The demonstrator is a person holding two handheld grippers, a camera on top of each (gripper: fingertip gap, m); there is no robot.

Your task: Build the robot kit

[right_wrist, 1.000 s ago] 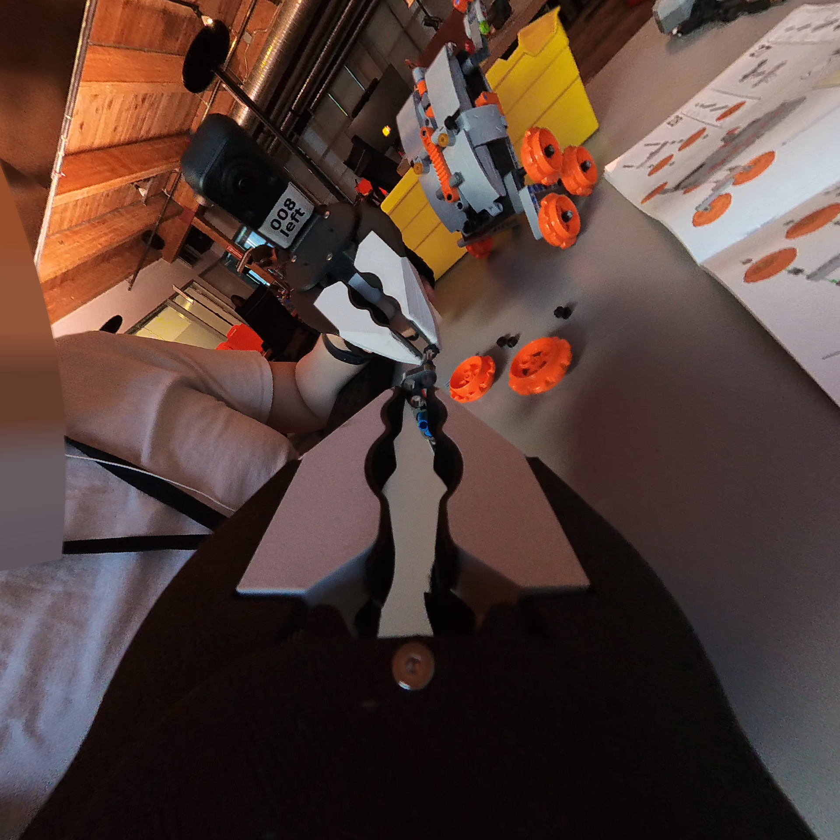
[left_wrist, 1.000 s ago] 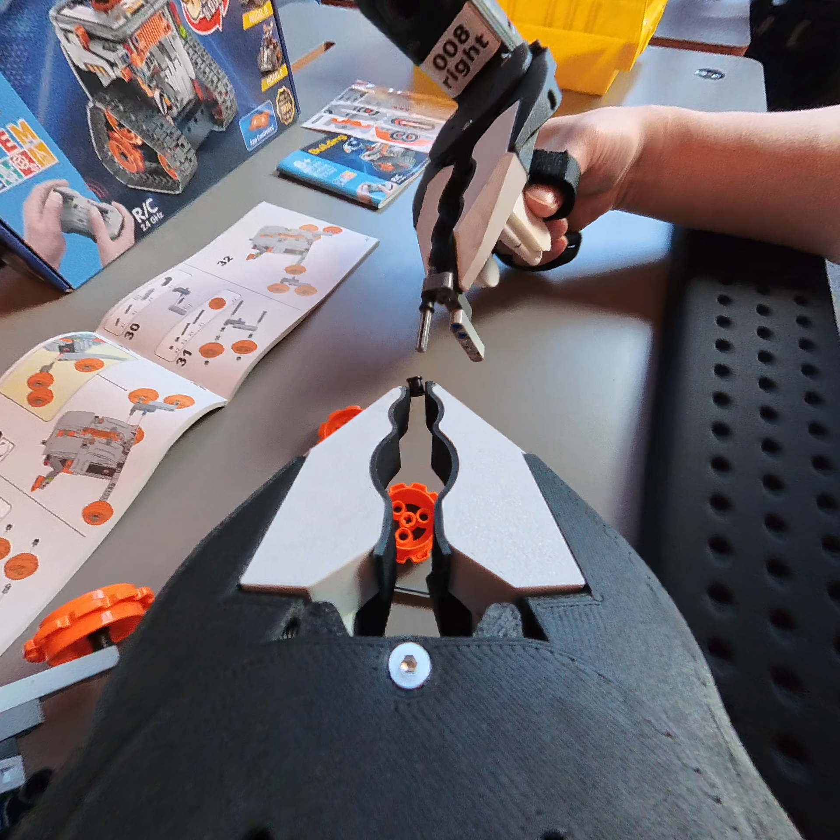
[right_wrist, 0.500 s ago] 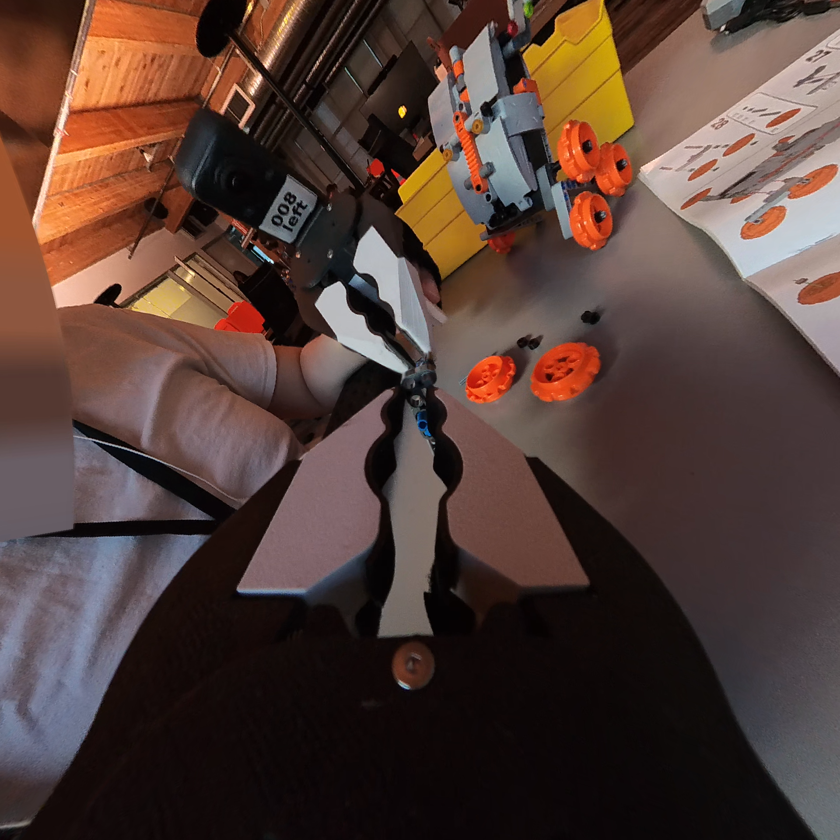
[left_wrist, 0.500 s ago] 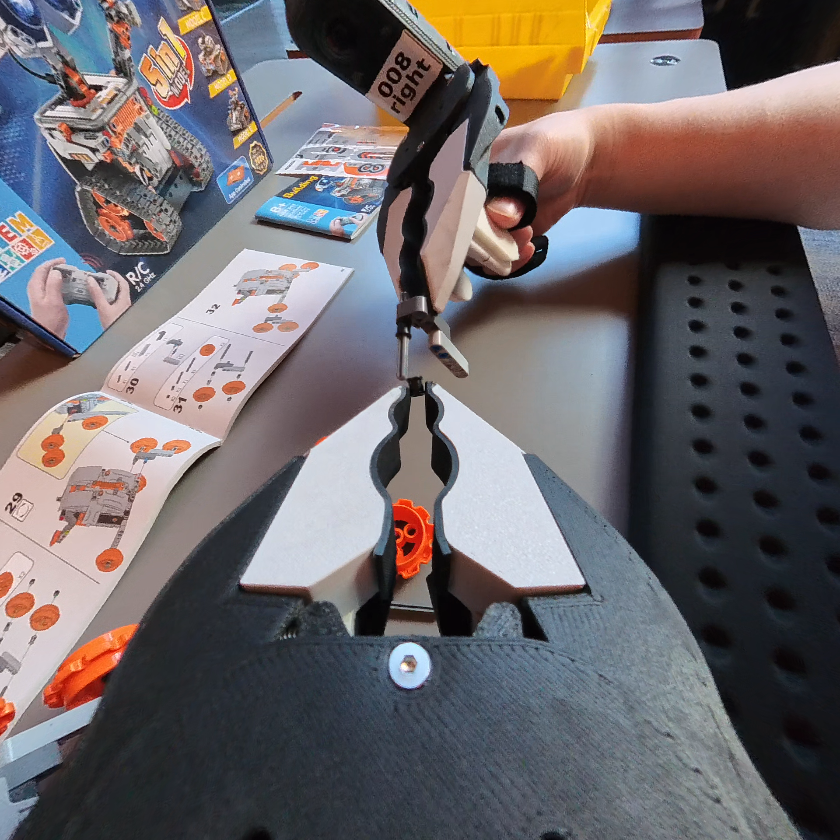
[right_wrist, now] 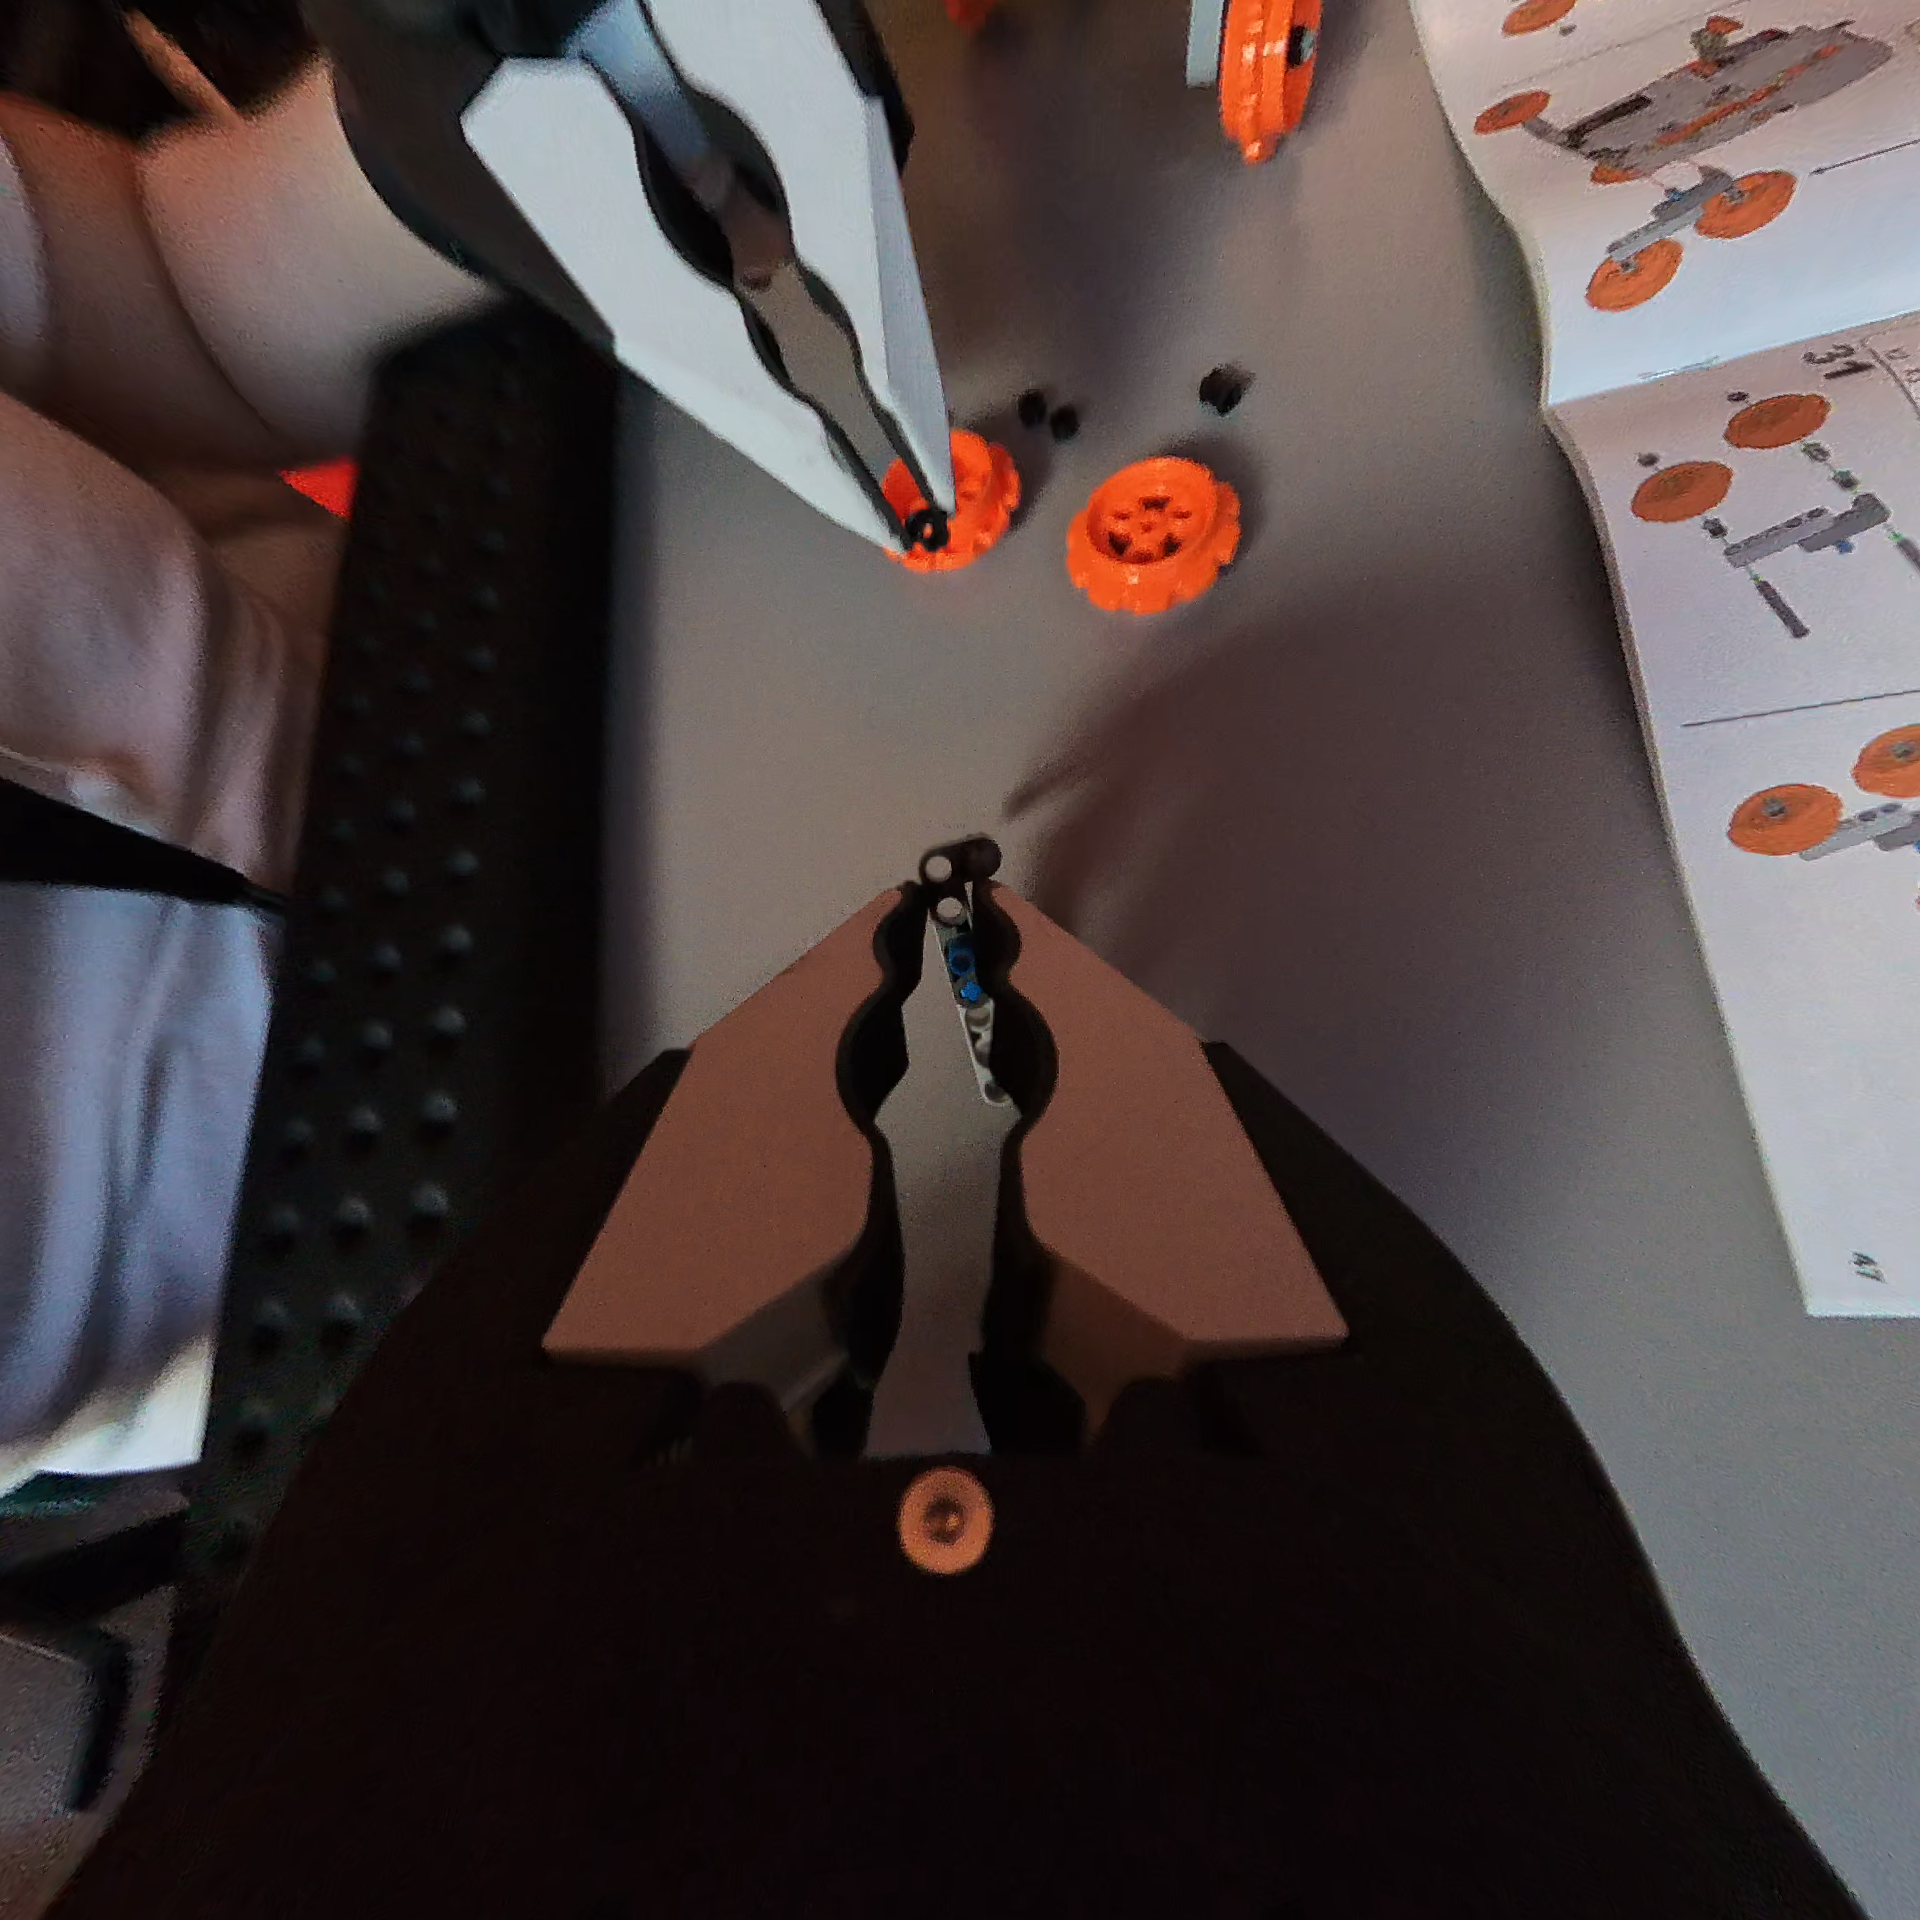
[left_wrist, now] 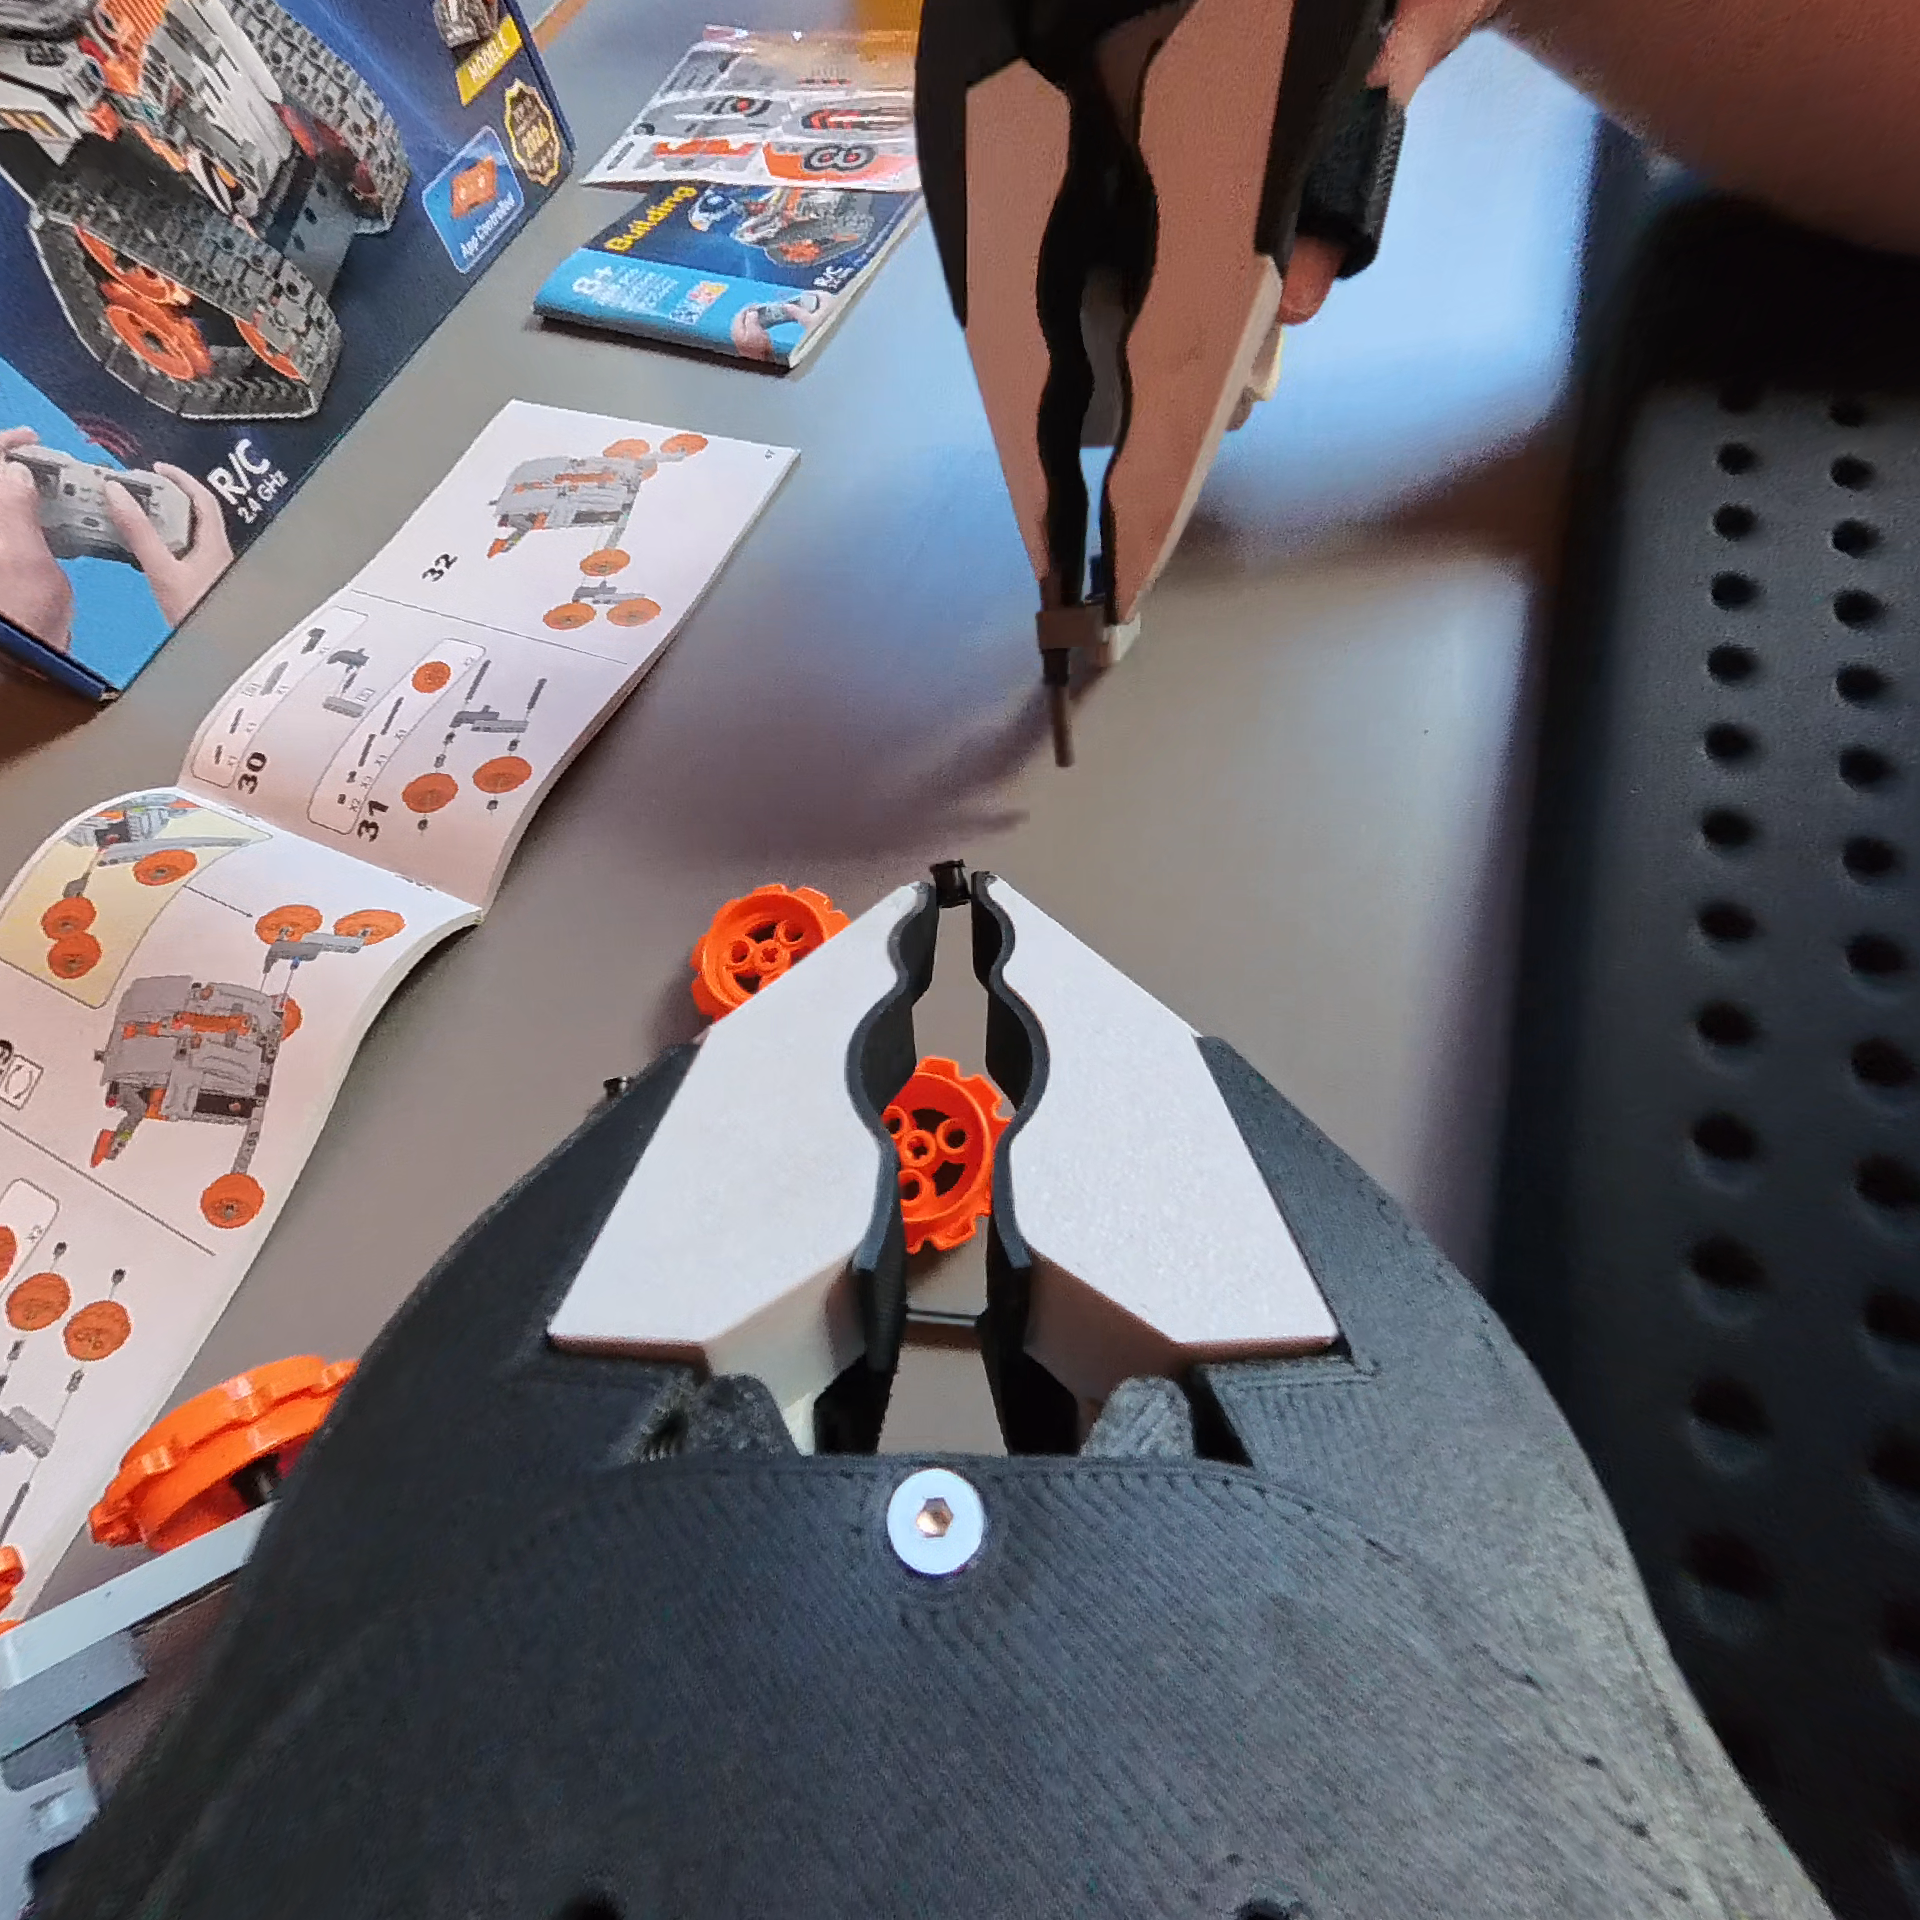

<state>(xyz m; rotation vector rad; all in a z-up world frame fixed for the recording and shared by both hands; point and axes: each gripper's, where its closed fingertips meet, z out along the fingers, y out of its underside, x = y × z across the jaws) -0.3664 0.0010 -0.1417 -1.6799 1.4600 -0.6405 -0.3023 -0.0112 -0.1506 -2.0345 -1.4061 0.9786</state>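
My left gripper is shut on a small black bush at its tips, above two orange wheels lying on the grey table. My right gripper is shut on a thin grey beam with blue pins and a dark axle sticking out of its end. In the left wrist view the right gripper points down, a short way beyond my left tips. In the right wrist view the left gripper hovers over one orange wheel; the other wheel lies beside it.
An open instruction booklet lies left of the wheels. A blue toy box and leaflets lie farther back. Small black pieces lie near the wheels. A black perforated mat borders the table. Part of a wheeled model is at lower left. One gripper's finger ends stand about 8 centimetres off the other's. The wheeled model is about 15 centimetres from my left fingertips.
The two grippers' tips were almost touching; now they are apart. The right gripper has swung to point down at the table, still holding the beam and axle. The left still holds the black bush.
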